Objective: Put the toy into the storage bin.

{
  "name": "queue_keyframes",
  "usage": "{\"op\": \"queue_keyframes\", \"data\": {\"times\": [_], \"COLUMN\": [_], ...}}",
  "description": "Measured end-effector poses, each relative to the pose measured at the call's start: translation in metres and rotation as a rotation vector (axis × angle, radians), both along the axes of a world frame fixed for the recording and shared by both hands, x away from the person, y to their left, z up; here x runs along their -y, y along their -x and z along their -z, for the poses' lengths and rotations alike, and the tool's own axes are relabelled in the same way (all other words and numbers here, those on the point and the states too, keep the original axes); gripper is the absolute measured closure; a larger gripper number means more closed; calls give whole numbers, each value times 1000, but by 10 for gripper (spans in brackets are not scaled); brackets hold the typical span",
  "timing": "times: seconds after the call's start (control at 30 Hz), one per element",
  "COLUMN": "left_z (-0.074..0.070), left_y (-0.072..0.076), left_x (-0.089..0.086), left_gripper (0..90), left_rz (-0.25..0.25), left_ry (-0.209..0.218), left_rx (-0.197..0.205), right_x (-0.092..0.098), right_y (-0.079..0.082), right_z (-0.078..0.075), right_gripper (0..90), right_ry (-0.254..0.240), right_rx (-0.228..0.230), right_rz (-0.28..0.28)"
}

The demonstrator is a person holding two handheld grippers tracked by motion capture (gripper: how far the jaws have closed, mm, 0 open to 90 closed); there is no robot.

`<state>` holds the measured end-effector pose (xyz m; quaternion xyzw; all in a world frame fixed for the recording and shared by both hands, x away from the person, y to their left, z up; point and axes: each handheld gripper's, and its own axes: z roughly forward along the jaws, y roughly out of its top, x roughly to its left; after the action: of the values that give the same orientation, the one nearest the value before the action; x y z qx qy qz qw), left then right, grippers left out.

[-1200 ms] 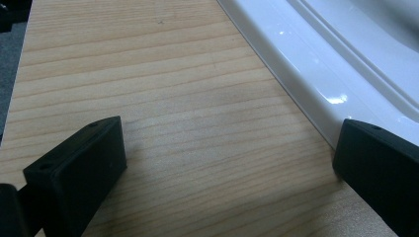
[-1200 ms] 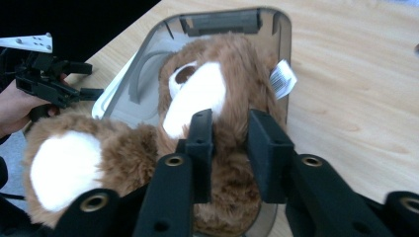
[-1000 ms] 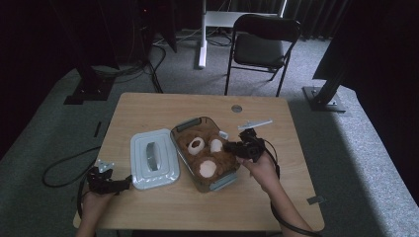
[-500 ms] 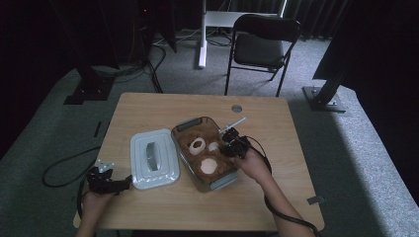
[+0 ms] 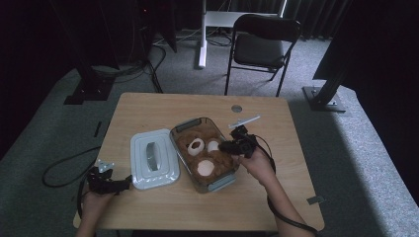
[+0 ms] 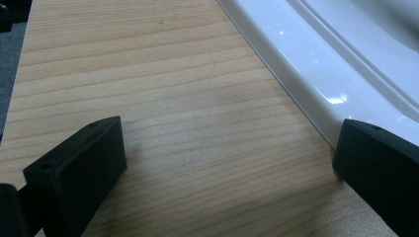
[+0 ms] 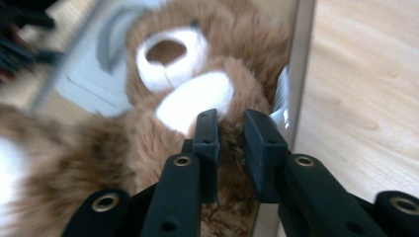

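— One fluffy brown teddy bear (image 7: 197, 98) lies in the clear plastic box (image 5: 184, 129), right by the right tongs (image 7: 231, 129).
— Pinching it?
— Jaws just opened a little; fur sits between them.
— Left tongs (image 6: 222, 163)?
— Spread wide, beside the white lid (image 6: 316, 64).

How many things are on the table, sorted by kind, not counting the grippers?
Clear container: 1
Brown plush bear: 1
White lid: 1
White stick-like item: 1
Small round disc: 1
Total: 5
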<state>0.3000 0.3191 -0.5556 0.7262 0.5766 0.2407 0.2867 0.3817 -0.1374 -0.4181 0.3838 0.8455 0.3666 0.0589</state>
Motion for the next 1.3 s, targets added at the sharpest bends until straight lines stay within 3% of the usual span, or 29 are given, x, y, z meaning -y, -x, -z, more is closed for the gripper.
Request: {"op": "queue_keyframes", "data": {"times": [0.23,0.4,0.57,0.7,0.9,1.0,1.13,1.23,1.3], "left_z": [0,0,0,0,0,0,0,0,0], "left_y": [0,0,0,0,0,0,0,0,0], "left_x": [0,0,0,0,0,0,0,0,0], "left_gripper": [5,5,5,5,5,5,5,5,5], "left_rz": [-2,-1,-1,-1,0,-1,0,-2,-1], "left_ry": [2,1,2,2,1,1,0,2,1], "left_rx": [1,-2,0,0,-3,-2,-2,1,1], "right_x": [17,16,10,-2,-21,-33,-43,-51,-60], "right_y": [25,55,80,87,83,75,55,42,38], "right_z": [-36,-50,-47,-34,-12,-1,5,9,12], "right_gripper": [510,544,627,665,785,818,834,859,873], "right_ry": [-175,-229,-260,-224,-157,-95,-68,-13,49], "right_rx": [55,95,88,66,22,4,-46,-69,-62], "right_rz": [-9,-77,-165,-218,-257,-265,-273,-292,-319]}}
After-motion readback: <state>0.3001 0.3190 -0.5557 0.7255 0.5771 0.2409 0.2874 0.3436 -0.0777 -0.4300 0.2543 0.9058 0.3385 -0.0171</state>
